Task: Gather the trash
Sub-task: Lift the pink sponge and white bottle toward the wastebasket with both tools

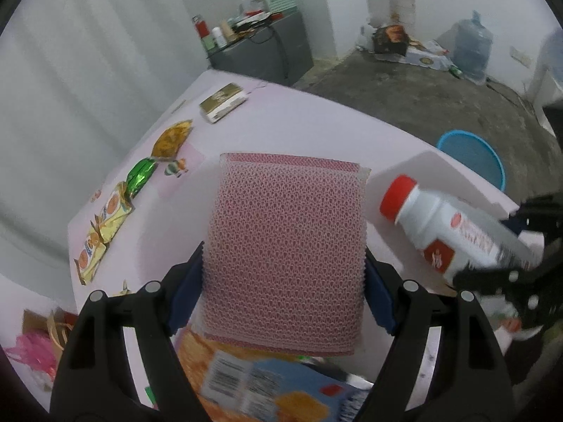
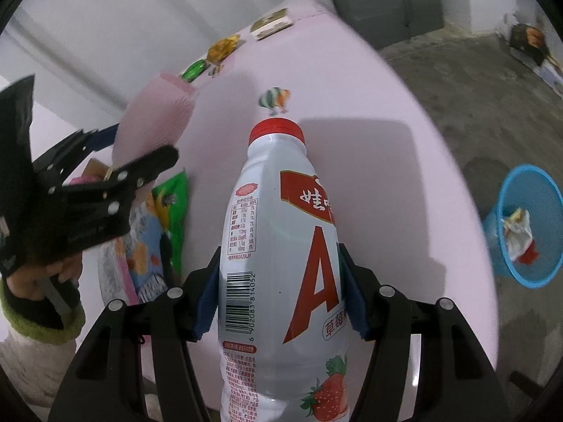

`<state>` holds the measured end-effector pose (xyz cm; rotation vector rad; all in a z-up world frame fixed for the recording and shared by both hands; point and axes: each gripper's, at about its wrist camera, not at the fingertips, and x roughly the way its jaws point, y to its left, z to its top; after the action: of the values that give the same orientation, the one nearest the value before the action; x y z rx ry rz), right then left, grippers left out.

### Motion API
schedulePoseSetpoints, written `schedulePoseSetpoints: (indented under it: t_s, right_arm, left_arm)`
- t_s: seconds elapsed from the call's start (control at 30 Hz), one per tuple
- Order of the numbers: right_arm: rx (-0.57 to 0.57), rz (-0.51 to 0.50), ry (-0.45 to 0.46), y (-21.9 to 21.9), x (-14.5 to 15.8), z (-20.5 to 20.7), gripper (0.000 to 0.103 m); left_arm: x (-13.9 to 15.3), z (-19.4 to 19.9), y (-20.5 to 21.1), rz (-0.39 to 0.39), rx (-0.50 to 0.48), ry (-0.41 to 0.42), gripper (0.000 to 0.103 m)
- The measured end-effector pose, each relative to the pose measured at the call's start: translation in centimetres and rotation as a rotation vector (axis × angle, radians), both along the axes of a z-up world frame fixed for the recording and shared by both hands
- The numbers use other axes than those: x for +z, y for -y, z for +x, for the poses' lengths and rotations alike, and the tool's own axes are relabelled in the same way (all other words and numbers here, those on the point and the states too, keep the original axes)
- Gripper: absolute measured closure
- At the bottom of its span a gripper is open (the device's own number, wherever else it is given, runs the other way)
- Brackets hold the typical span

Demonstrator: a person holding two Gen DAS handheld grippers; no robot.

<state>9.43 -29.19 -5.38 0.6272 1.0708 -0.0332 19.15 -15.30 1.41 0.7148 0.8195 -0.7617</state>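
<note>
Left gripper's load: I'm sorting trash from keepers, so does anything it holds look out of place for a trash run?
Yes. The left gripper is clamped on a pink mesh scrubbing pad, which looks clean and intact, unlike the crumpled snack wrappers along the table's edge. The right gripper holds a plausible throwaway, the strawberry drink bottle.

A sparsely furnished room in a home, seemingly a utility or storage corner: white plastered walls rise from a rough, bare grey concrete floor (image 1: 404,81). A pale pink tabletop (image 1: 299,123) is strewn with snack wrappers, among them a shiny green foil wrapper (image 1: 140,172) and a yellow biscuit packet (image 1: 105,225). A low grey metal cabinet (image 1: 267,52) against the wall is piled with bottles, jars and cardboard boxes. A large translucent blue water-cooler jug (image 1: 471,47) stands on the floor in the far corner, and a round blue plastic mesh wastebasket (image 2: 524,225) beside the table holds crumpled rubbish.
</note>
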Motion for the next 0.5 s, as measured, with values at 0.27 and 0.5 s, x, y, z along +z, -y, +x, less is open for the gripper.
schedulePoseSetpoints:
  t_s: [0.27,0.5]
  right_arm:
    - [-0.080,-0.001,-0.007,1.3,-0.2,-6.5,0.044]
    - [-0.089,0.019,-0.009,1.5,-0.8,-7.6,0.043]
  left_arm:
    - [-1.2,-6.8,-0.3,-0.095,-0.011,-0.139,0.027]
    - [-4.5,-9.1,-0.6,-0.064,0.047,-0.216,0.027]
